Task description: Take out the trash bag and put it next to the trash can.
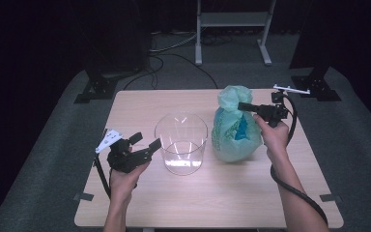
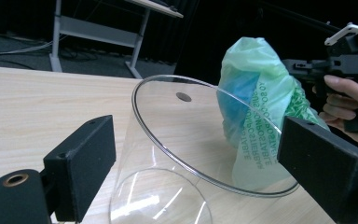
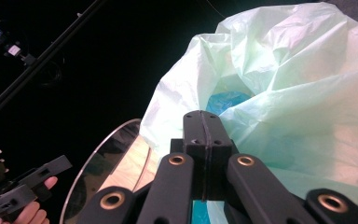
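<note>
A clear round container (image 1: 181, 142) stands open-topped at the table's middle. Right of it sits a pale green plastic bag (image 1: 234, 133) with blue and green contents. My right gripper (image 1: 241, 106) points left into the bag's upper side, jaws pressed together on the film. In the right gripper view the shut gripper (image 3: 203, 123) sits against the bag (image 3: 284, 93), with the container rim (image 3: 121, 158) lower left. My left gripper (image 1: 146, 141) is open just left of the container. In the left gripper view the gripper (image 2: 200, 158) frames the container (image 2: 182, 135), bag (image 2: 256, 79) and right gripper (image 2: 293, 65).
The wooden table (image 1: 212, 203) has bare room in front and behind the two objects. A white metal frame (image 1: 232, 19) stands on the floor beyond the table. Black stand bases (image 1: 101, 87) flank the far corners, with cables on the carpet.
</note>
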{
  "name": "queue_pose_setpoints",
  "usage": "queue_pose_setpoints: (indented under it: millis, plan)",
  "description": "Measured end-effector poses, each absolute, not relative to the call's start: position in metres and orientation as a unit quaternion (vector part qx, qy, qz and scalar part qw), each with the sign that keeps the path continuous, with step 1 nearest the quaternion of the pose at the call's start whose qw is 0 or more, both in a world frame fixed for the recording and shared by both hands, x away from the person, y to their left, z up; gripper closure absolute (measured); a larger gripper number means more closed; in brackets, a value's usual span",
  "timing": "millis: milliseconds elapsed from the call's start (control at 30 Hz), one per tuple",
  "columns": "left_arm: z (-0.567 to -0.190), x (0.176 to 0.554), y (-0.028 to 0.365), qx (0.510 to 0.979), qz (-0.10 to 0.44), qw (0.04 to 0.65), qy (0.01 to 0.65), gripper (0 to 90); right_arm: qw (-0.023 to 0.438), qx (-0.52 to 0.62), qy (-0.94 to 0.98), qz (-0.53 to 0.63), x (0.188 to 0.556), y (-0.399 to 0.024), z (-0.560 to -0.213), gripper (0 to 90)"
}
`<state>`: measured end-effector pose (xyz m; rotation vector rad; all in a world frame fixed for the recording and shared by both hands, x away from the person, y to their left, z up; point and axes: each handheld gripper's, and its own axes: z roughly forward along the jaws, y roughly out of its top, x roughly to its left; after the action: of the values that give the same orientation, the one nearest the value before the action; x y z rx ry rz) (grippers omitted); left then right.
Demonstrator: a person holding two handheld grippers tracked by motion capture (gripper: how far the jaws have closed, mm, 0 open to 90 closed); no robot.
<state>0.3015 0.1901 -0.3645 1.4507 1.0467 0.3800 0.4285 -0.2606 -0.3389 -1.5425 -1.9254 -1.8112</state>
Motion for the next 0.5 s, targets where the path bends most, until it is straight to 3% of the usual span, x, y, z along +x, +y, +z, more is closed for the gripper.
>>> queue_pose_setpoints:
  millis: [500]
  plan:
    - [-0.365,0.302,0.19,0.628,0.164,0.609,0.455,10.4,0.055,-0.511,-0.636,-0.575,0.437,-0.247,-0.365,90.0]
